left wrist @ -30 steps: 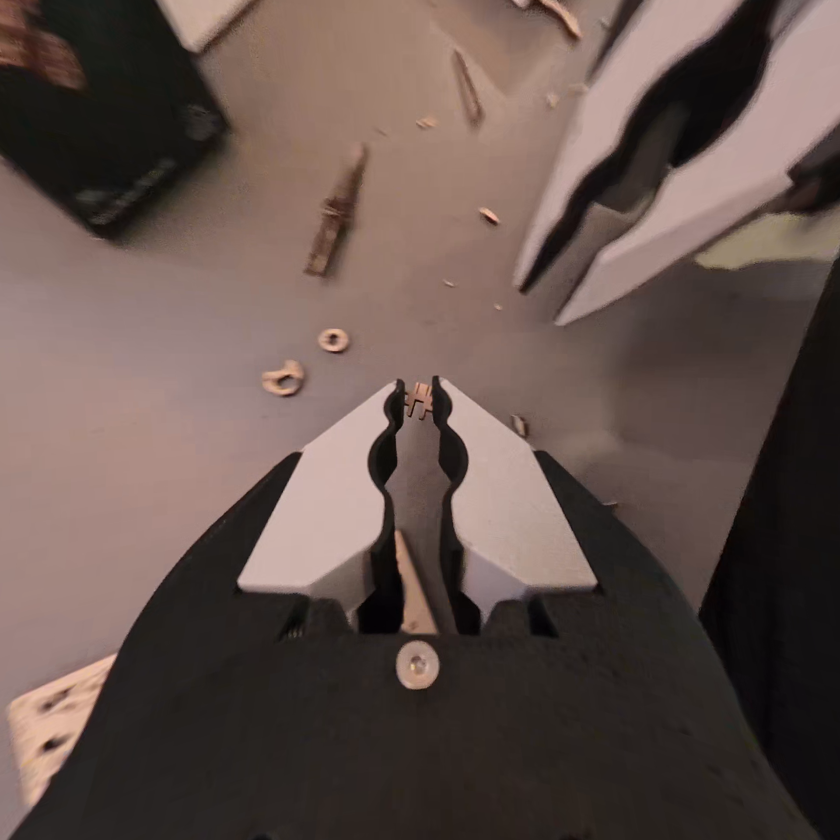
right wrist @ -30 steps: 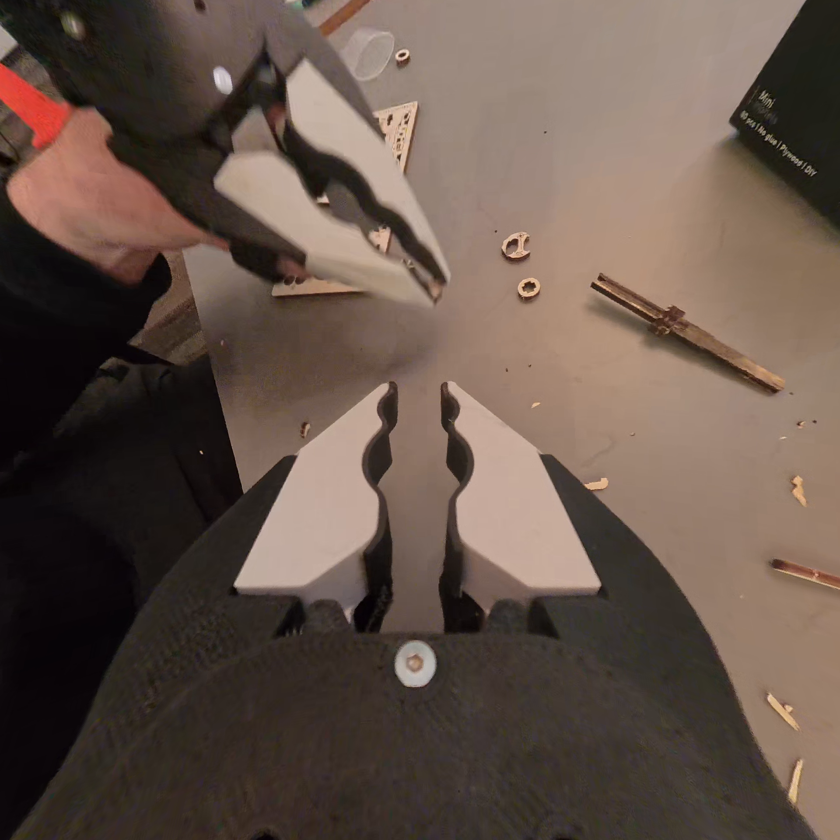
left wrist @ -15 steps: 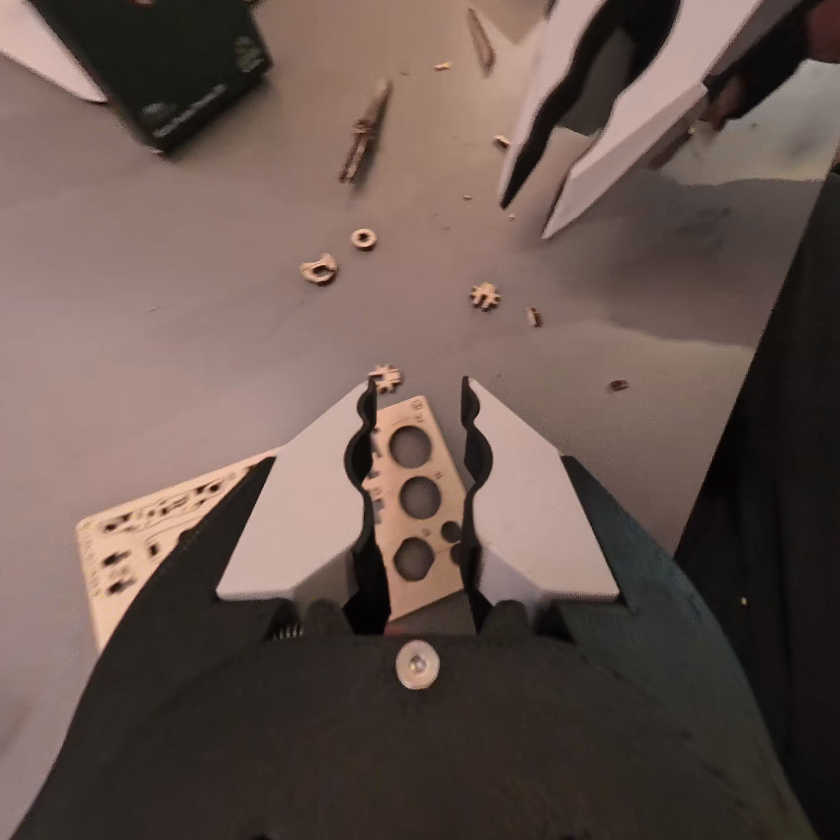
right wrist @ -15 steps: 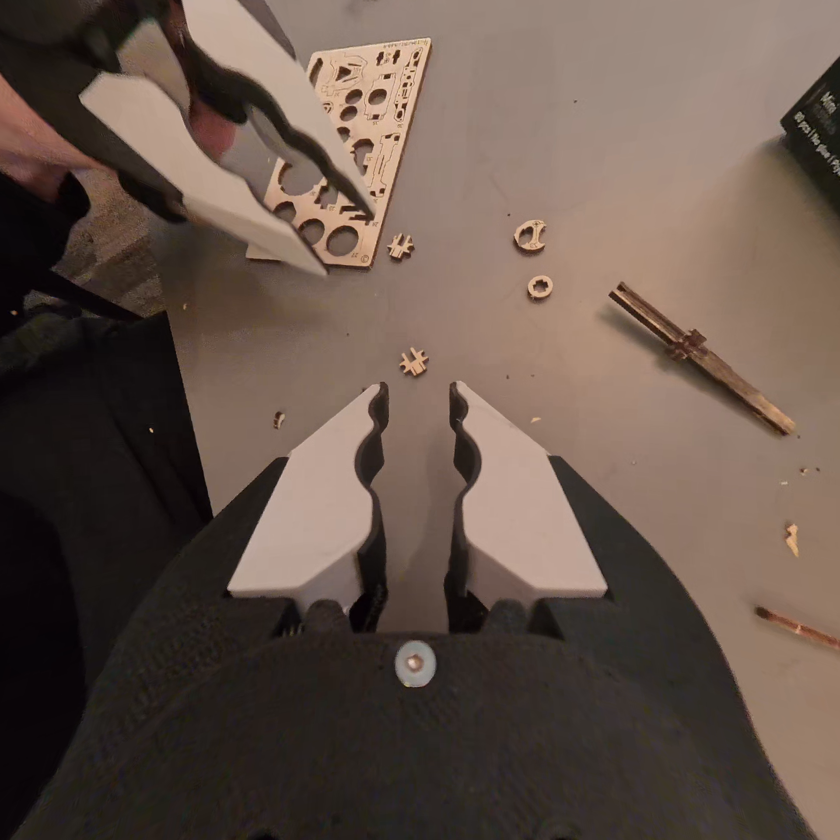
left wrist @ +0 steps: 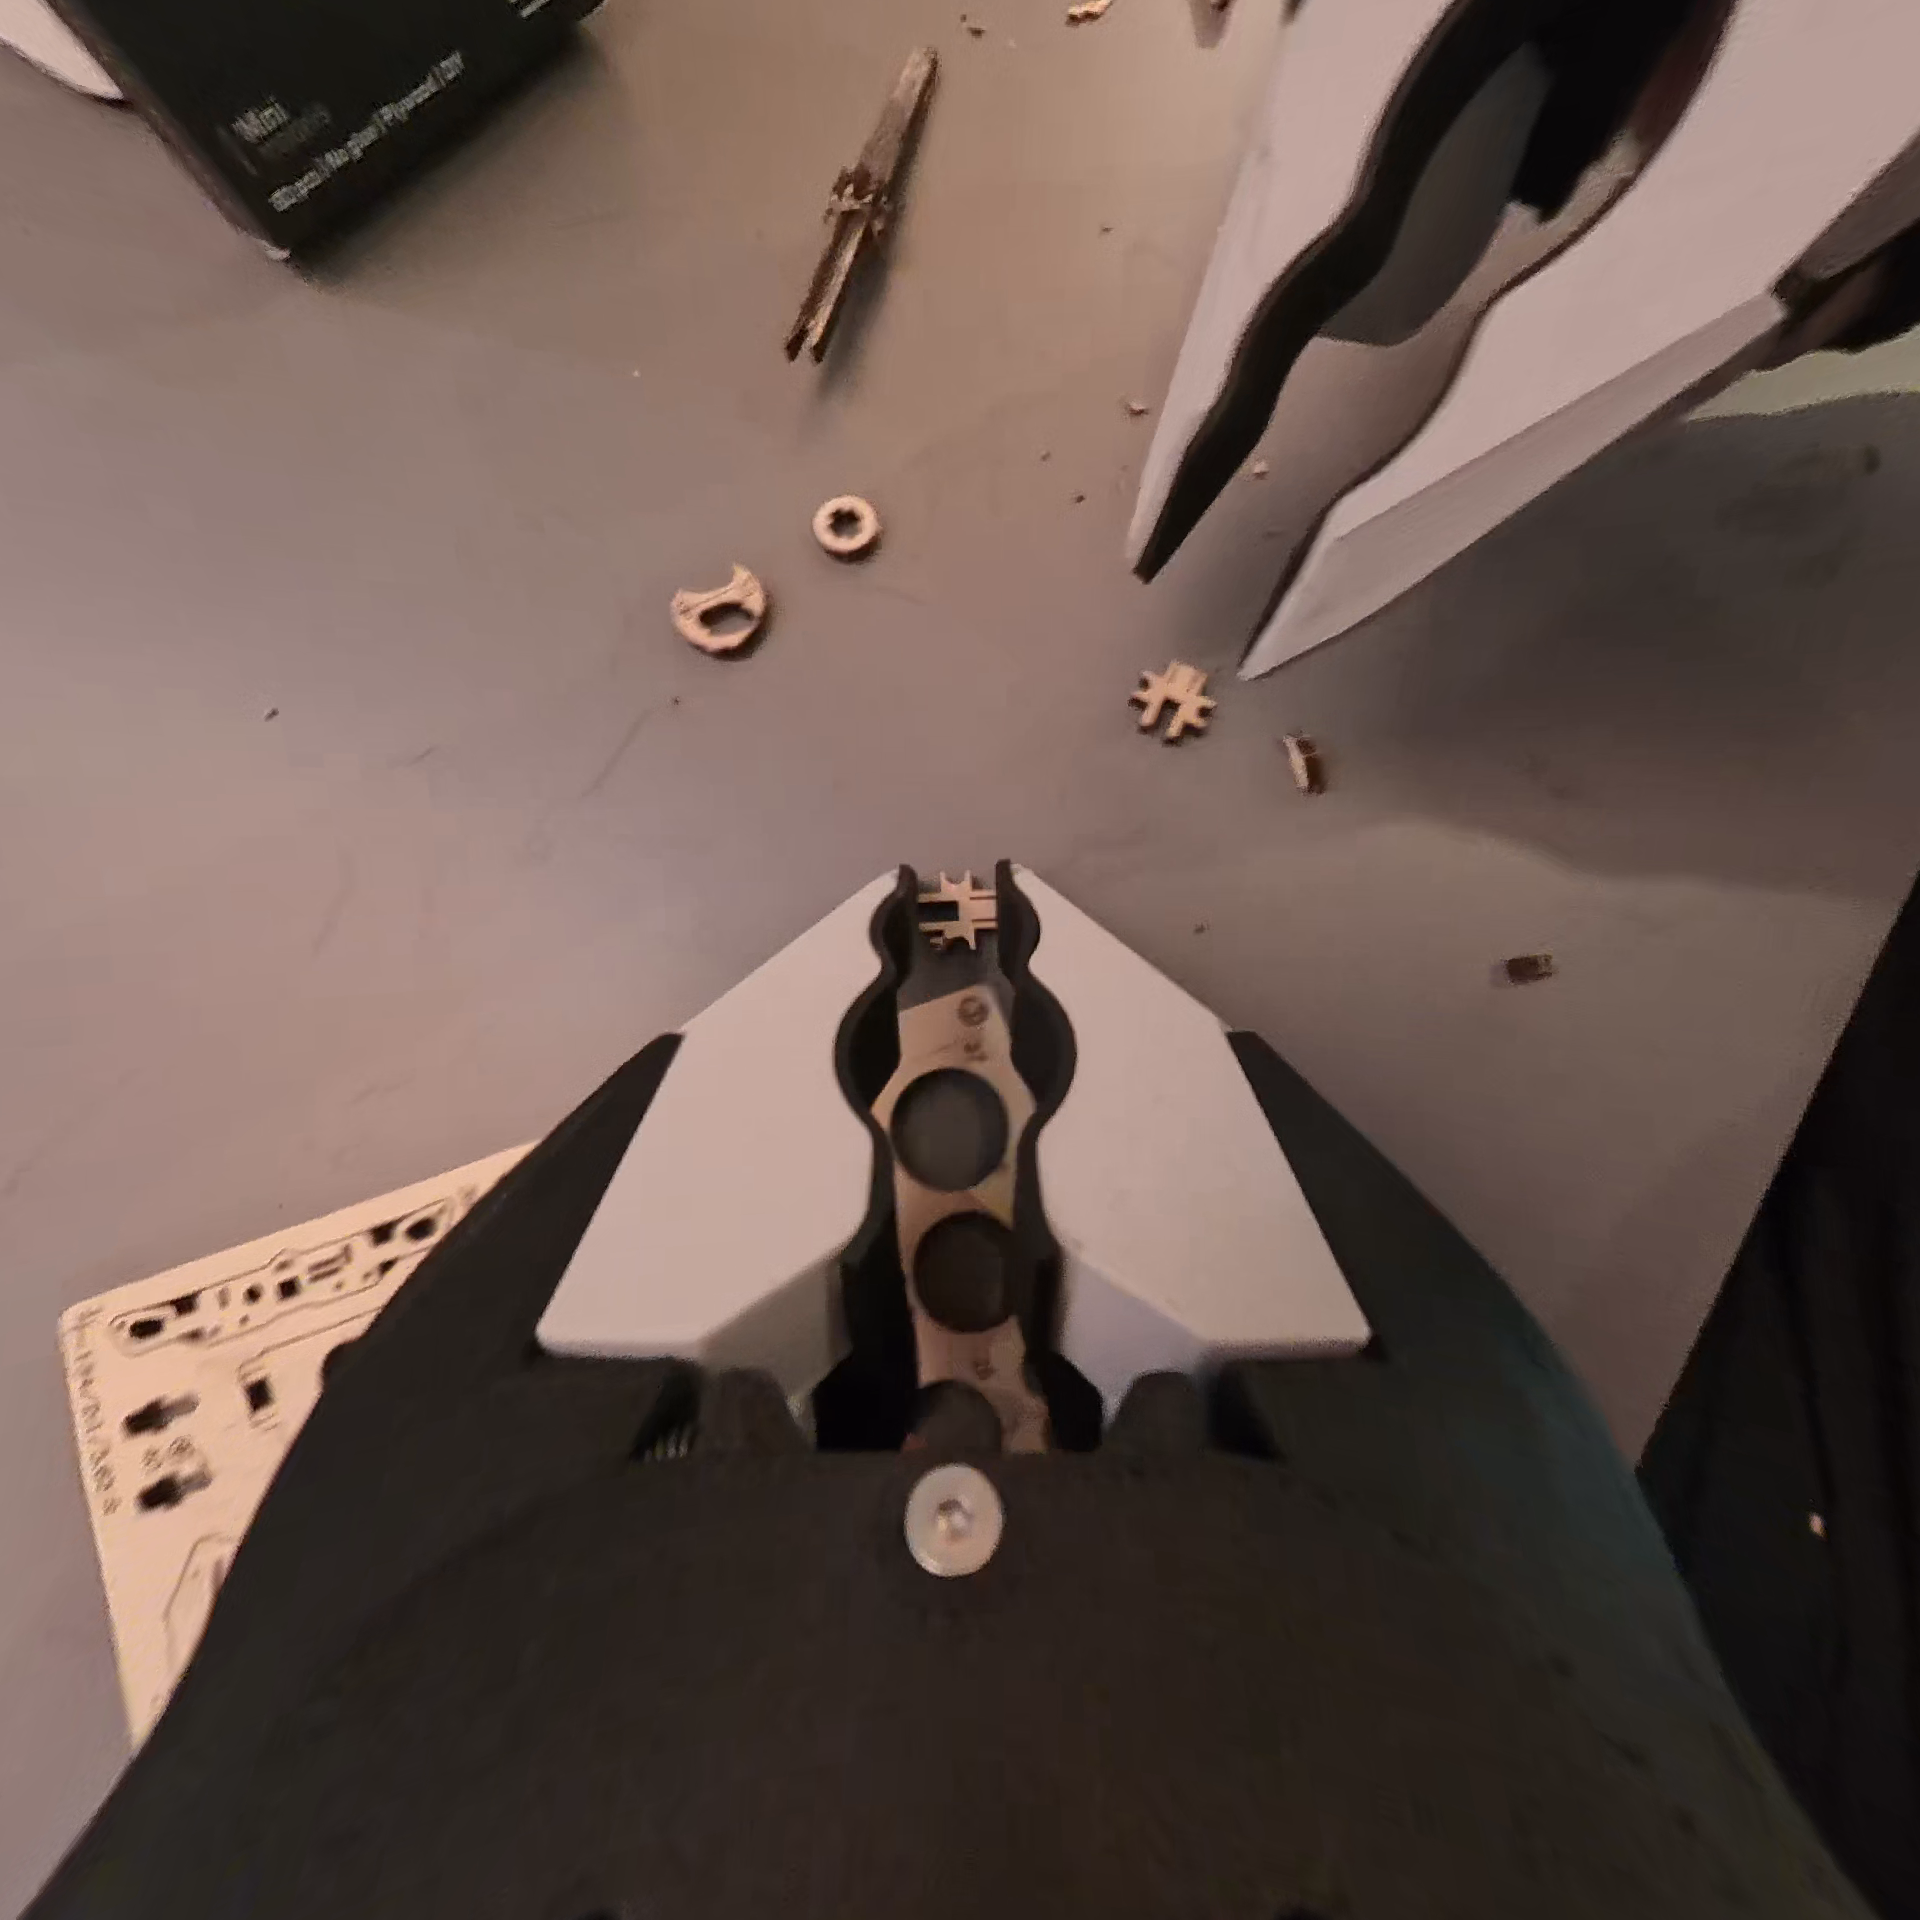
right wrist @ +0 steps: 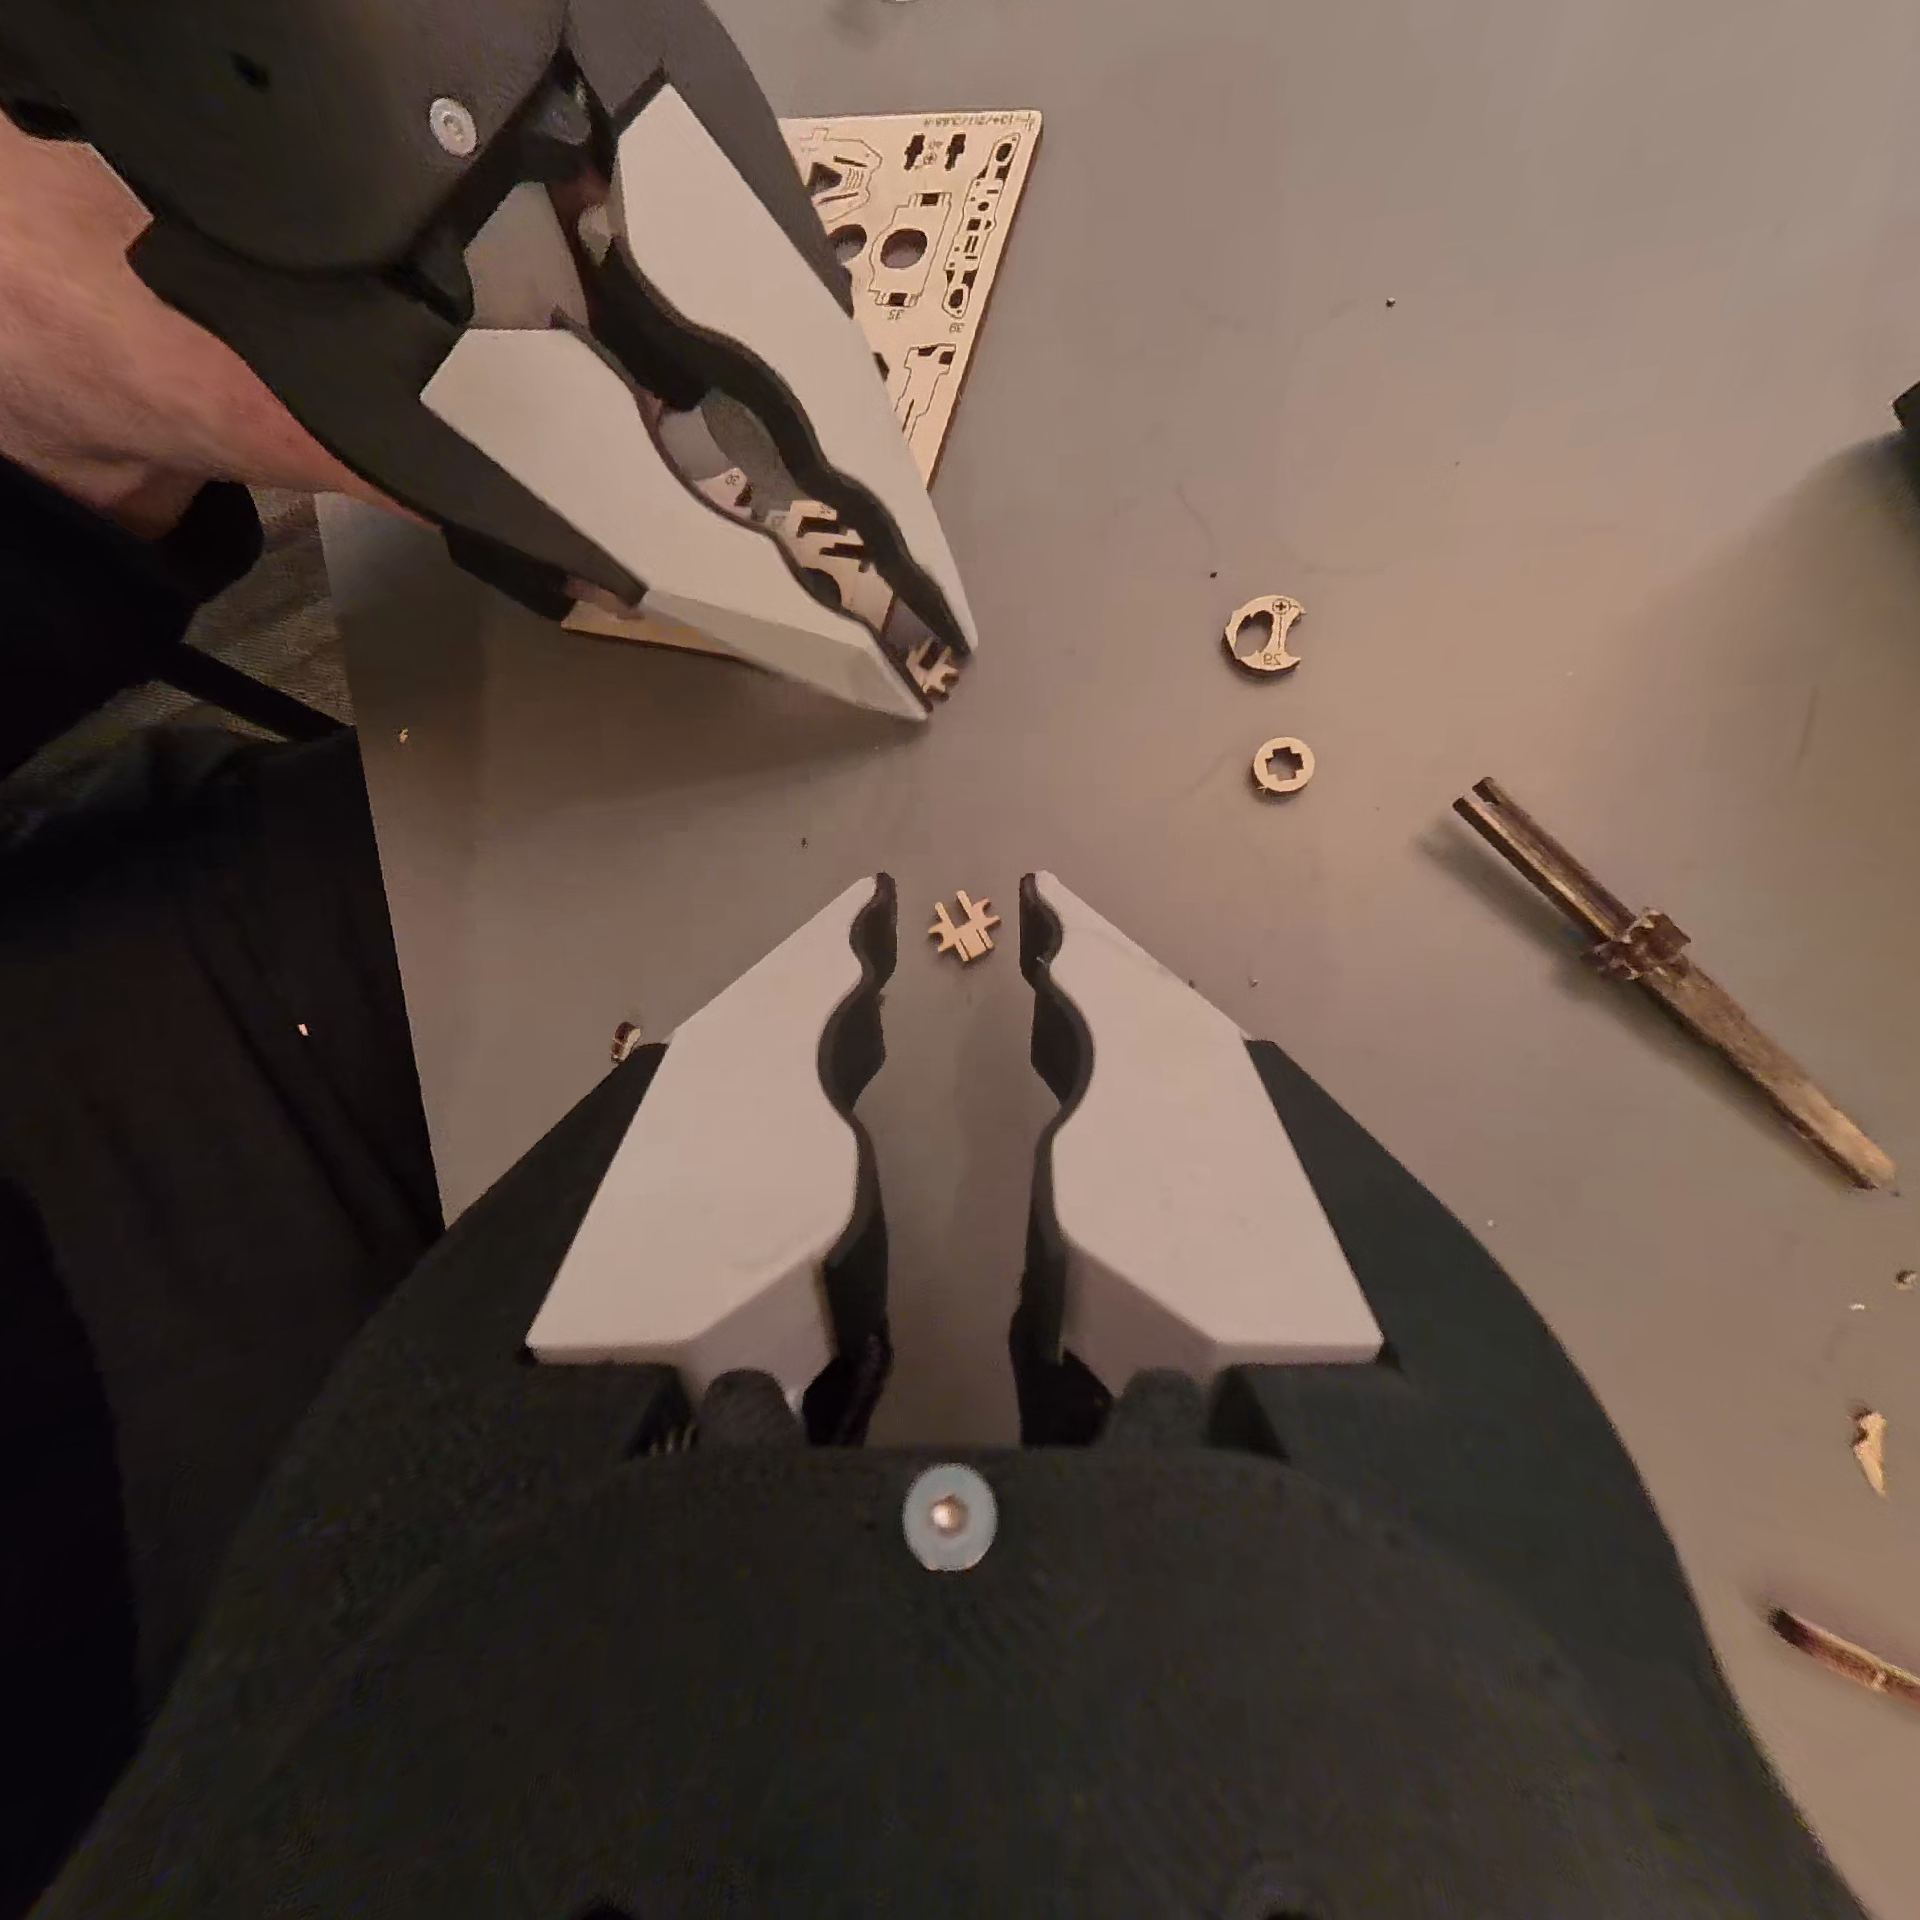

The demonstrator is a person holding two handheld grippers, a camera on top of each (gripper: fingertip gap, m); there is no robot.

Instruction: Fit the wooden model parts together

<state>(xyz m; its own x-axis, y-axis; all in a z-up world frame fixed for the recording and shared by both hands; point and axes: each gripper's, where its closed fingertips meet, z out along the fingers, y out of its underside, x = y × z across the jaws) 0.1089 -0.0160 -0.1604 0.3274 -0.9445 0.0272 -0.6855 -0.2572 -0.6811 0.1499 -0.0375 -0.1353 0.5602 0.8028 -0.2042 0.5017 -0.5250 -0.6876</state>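
My left gripper (left wrist: 954,883) is shut on a small cross-shaped wooden part (left wrist: 961,914), with both pads against its ends, just past the corner of the punched wooden sheet (left wrist: 208,1403). The right wrist view shows the same part (right wrist: 937,665) at those fingertips. My right gripper (right wrist: 956,894) is open. A second cross-shaped part (right wrist: 964,928) lies flat on the grey table (right wrist: 1351,364) between its fingertips, with a gap on each side. That part also shows in the left wrist view (left wrist: 1172,702), just off the right gripper's tips (left wrist: 1200,618).
A crescent-cut disc (right wrist: 1265,636), a small ring (right wrist: 1284,767) and a dark stick assembly (right wrist: 1662,977) lie to the right. A black box (left wrist: 312,104) stands at the far side. Wood chips are scattered about. A person's hand (right wrist: 104,343) holds the left gripper. There is about 6 cm between the tips of the two grippers. The crescent-cut disc (right wrist: 1265,636) lies around 7 cm away from my left fingertips. My left wrist view (left wrist: 723,609) looks at it from another angle.
My left gripper let one cross part go onto the table, opened wide, drew back to the sheet's corner and shut on a second cross part. My right gripper moved up around the dropped part.
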